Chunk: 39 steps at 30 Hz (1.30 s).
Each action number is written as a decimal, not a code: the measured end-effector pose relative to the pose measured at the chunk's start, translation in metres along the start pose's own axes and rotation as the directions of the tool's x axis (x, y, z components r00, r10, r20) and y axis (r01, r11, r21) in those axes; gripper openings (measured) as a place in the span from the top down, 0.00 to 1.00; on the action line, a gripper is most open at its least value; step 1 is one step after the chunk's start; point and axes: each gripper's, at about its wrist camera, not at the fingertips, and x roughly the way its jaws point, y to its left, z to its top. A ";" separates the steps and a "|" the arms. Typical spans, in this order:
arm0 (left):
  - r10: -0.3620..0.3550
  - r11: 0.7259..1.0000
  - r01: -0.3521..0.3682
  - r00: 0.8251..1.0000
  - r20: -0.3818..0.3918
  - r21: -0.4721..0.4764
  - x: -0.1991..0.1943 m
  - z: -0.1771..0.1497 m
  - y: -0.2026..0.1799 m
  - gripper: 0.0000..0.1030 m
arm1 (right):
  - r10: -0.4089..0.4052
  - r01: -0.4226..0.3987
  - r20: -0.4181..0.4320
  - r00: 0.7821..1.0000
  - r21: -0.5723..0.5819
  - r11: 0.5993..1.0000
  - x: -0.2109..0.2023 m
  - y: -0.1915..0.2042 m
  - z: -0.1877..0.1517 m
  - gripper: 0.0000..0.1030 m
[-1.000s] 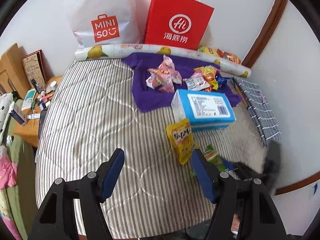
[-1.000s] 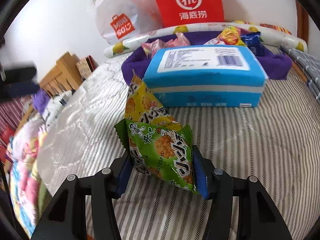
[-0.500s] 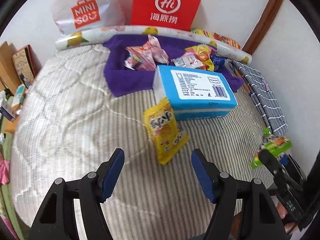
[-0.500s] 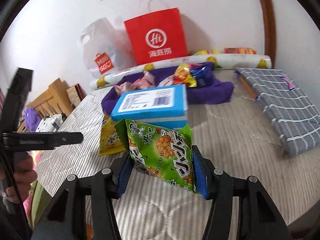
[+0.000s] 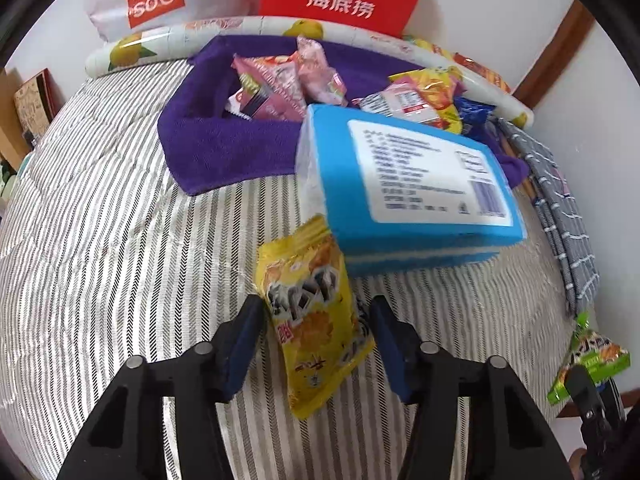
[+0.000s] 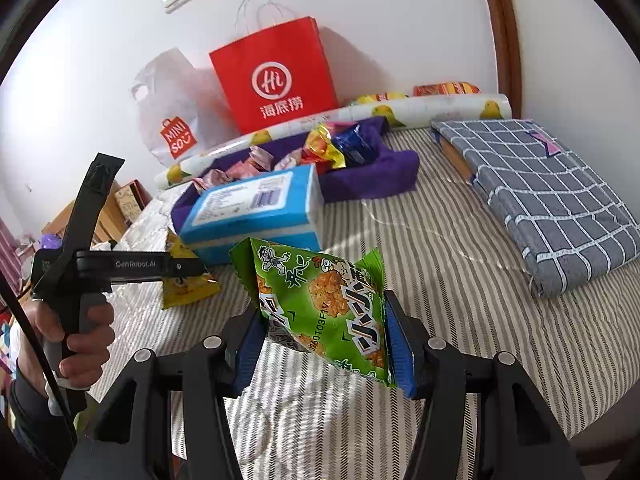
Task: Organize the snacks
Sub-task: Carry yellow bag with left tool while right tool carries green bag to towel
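Observation:
A yellow snack pack (image 5: 312,312) lies flat on the striped bed (image 5: 100,240), its top edge against a blue tissue box (image 5: 404,184). My left gripper (image 5: 316,320) straddles the pack with its jaws closing; a sliver of bed still shows beside the right finger (image 5: 388,340). In the right wrist view a hand (image 6: 80,336) holds the left gripper (image 6: 196,268) down over the same pack (image 6: 188,288). A green snack pack (image 6: 320,304) is held clear of the bed, with my right gripper (image 6: 324,336) shut on it. That pack (image 5: 588,356) also shows at the left view's right edge.
Behind the box a purple towel (image 5: 224,144) holds pink snack packs (image 5: 280,84) and several mixed ones (image 5: 432,100). A red paper bag (image 6: 276,76), a white Miniso bag (image 6: 172,120) and a lemon-print roll (image 6: 440,108) line the wall. A grey checked folded cloth (image 6: 552,192) lies right.
The left gripper came down and forward over the yellow pack and its jaws narrowed around it. The right gripper carried the green pack up and away to the right.

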 end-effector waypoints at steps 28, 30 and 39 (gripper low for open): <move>-0.080 0.997 0.080 0.991 0.106 0.001 -0.083 -0.041 0.010 0.55 | -0.058 0.057 -0.004 0.998 -0.116 0.992 -0.014 0.040 0.005 0.47; -0.085 0.996 0.085 0.990 0.110 0.009 -0.087 -0.044 0.009 0.54 | -0.073 0.072 0.000 0.997 -0.127 0.989 -0.016 0.044 0.006 0.47; -0.103 0.994 0.096 0.984 0.146 0.055 -0.112 -0.046 0.000 0.54 | -0.082 0.087 0.035 0.996 -0.161 0.983 -0.031 0.064 0.014 0.47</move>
